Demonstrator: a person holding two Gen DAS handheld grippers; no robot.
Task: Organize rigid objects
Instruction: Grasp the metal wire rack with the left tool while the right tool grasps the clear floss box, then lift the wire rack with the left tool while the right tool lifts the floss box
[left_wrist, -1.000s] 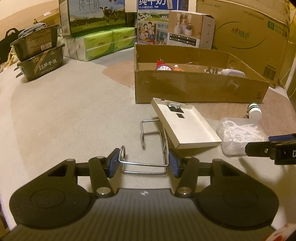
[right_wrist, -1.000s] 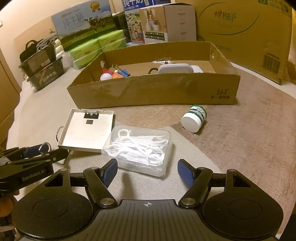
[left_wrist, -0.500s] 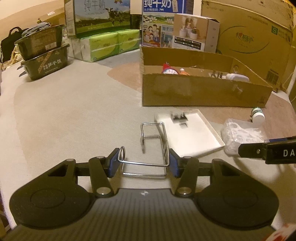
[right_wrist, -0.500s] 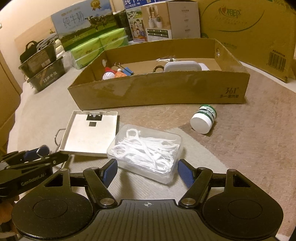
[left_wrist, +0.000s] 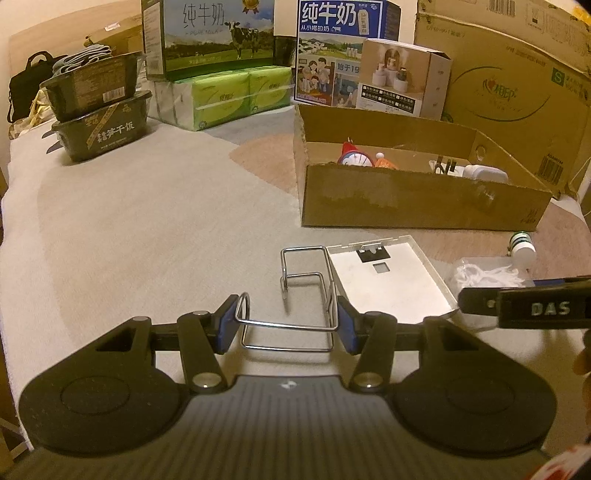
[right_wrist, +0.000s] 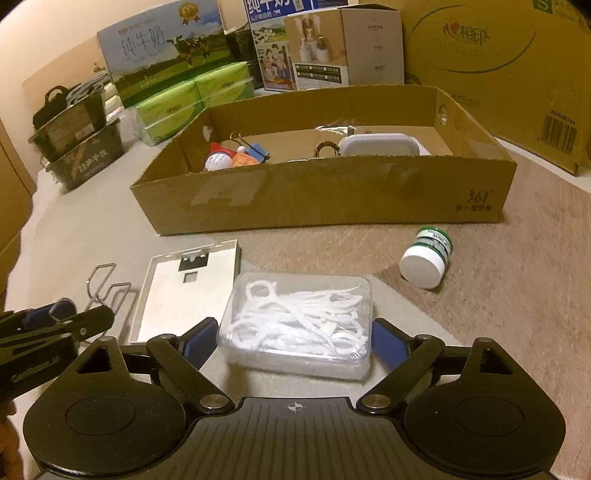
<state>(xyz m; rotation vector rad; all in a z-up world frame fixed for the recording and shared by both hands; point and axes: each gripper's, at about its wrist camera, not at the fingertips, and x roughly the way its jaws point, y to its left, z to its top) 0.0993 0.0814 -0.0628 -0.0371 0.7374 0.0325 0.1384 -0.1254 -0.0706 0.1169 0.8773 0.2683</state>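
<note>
My left gripper (left_wrist: 286, 328) is shut on the near end of a bent metal wire rack (left_wrist: 303, 291), which is joined to a flat metal plate (left_wrist: 391, 277) lying on the table. My right gripper (right_wrist: 293, 338) is open, its blue pads on either side of a clear plastic box of white floss picks (right_wrist: 299, 314), not pressing it. A small white bottle with a green label (right_wrist: 426, 258) lies on its side to the right. A shallow cardboard box (right_wrist: 332, 195) behind holds a Doraemon toy (right_wrist: 218, 160), binder clips and a white case (right_wrist: 378, 144).
Milk cartons (left_wrist: 218, 35), green tissue packs (left_wrist: 229, 96) and a big cardboard carton (left_wrist: 509, 96) line the back. Two stacked black meal boxes (left_wrist: 99, 118) stand at the far left. The right gripper's side (left_wrist: 524, 308) shows in the left wrist view.
Both grippers have come closer to the table. The right gripper's pads now flank the floss box. The left gripper keeps its hold on the wire rack.
</note>
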